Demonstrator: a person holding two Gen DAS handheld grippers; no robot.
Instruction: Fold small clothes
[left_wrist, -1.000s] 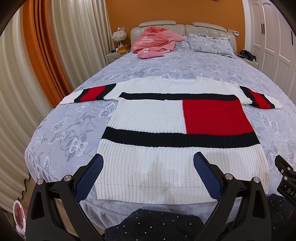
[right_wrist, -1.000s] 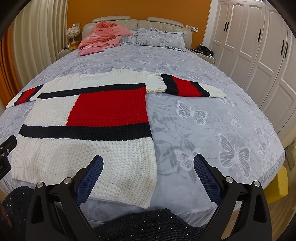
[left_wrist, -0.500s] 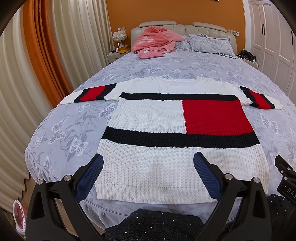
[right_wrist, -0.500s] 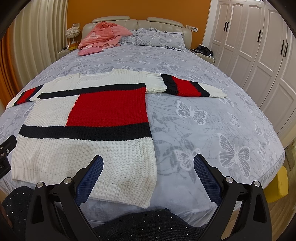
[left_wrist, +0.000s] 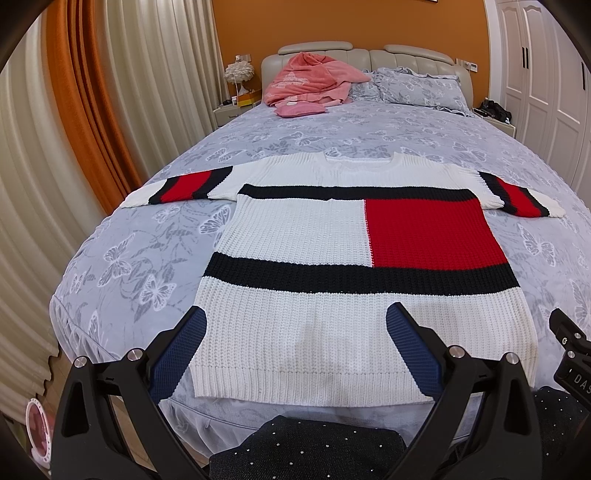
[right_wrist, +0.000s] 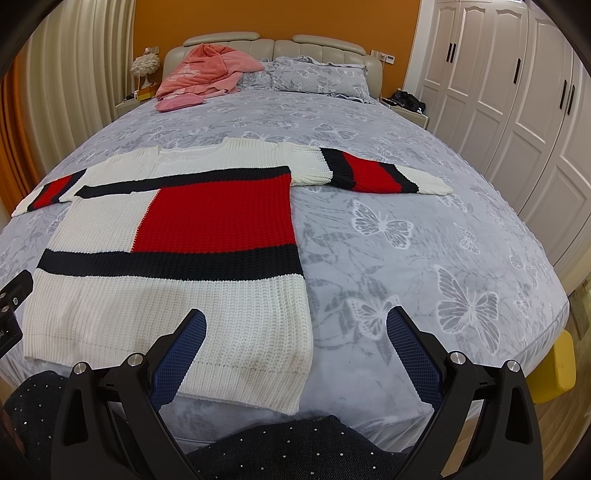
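A white knit sweater (left_wrist: 295, 236) with navy bands and a red block lies flat on the bed, sleeves spread to both sides, hem toward me. It also shows in the right wrist view (right_wrist: 166, 295). My left gripper (left_wrist: 295, 325) is open and empty, held above the hem near the sweater's left half. My right gripper (right_wrist: 295, 325) is open and empty, held above the sweater's lower right corner. Neither touches the cloth. The right gripper's body shows at the edge of the left wrist view (left_wrist: 572, 350).
The bed (right_wrist: 424, 229) has a grey butterfly-print cover. A pink garment pile (left_wrist: 310, 83) and pillows (left_wrist: 417, 88) lie at the headboard. Curtains (left_wrist: 92, 110) hang on the left, white wardrobes (right_wrist: 517, 92) stand on the right. A yellow stool (right_wrist: 554, 369) stands by the bed's right corner.
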